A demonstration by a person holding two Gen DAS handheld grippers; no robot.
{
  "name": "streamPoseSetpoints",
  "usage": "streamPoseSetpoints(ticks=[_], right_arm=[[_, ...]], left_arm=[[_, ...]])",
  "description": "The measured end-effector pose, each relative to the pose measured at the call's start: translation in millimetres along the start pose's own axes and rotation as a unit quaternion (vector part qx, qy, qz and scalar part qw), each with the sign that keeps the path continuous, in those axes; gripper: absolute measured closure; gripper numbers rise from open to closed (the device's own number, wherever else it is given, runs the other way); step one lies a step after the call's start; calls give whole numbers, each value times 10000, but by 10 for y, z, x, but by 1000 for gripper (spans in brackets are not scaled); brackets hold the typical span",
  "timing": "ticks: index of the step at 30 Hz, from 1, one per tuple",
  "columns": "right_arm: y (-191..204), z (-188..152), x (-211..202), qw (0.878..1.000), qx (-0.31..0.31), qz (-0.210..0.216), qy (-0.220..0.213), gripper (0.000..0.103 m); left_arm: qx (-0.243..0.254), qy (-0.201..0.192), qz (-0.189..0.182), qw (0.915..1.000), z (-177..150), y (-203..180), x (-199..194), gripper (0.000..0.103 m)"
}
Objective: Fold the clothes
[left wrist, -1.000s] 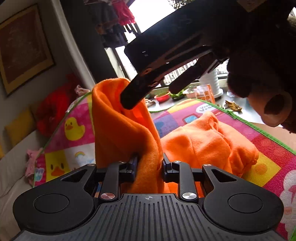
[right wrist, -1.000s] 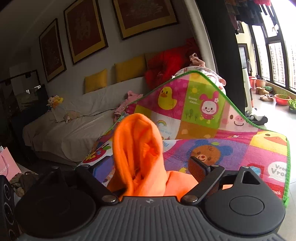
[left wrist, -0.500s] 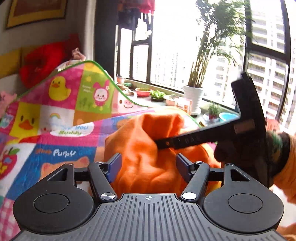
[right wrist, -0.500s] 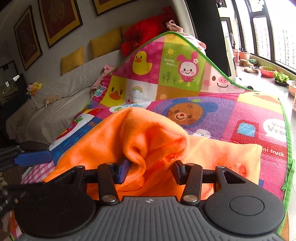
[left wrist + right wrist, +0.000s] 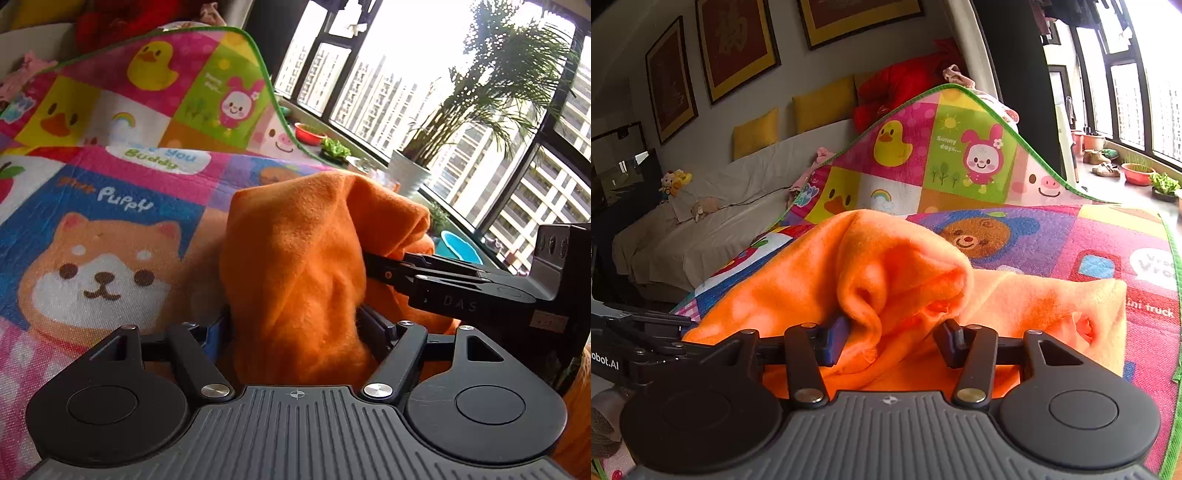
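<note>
Looking along the left tongs (image 5: 297, 325): fingers spread wide, with a thick bunch of the orange garment (image 5: 295, 277) filling the gap but not pinched. Same with the right tongs (image 5: 892, 339): spread apart, a rolled lip of fleece slumped between the fingers and leaning on the left pad, gripped by neither. Held high and clamped tight in the left tongs a second ago, with the mat far below; now lowered, released and resting on the play mat (image 5: 110, 192) directly ahead of both tools. Judged from that: a doubled layer brought over and let go, so one fold probably laid down, though still lumpy at the near edge and in need of smoothing. Just right of the left tongs, the other tool seen side-on, stamped "DAS"; left of the right tongs, a black body lettered "obot.AI". Further ahead on the mat: "Puppy" over a dog's face, "you Buddy", then "Sunny days..." beside a pink rabbit, and off to the right "ini truck". Beyond the mat's raised far edge, to the left a sofa (image 5: 701, 229) with yellow cushions under framed pictures, to the right a potted plant (image 5: 410, 170) at the window
</note>
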State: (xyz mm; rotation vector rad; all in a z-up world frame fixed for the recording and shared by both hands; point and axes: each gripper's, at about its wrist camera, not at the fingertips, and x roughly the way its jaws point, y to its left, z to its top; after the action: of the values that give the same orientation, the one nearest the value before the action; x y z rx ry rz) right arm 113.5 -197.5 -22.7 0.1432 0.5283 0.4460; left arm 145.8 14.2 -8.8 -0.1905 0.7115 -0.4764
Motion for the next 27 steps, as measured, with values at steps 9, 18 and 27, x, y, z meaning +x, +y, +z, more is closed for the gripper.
streamPoseSetpoints(ticks=[9, 18, 27], right_arm=[[375, 105, 446, 9982, -254, 529, 94, 52], [636, 298, 492, 9945, -689, 769, 163, 51], [812, 718, 149, 9896, -1334, 154, -512, 47]], left_arm=[[-445, -84, 227, 9987, -9, 314, -150, 35], [-594, -187, 604, 9962, -28, 510, -385, 35], [-304, -242, 764, 9963, -60, 448, -329, 34]])
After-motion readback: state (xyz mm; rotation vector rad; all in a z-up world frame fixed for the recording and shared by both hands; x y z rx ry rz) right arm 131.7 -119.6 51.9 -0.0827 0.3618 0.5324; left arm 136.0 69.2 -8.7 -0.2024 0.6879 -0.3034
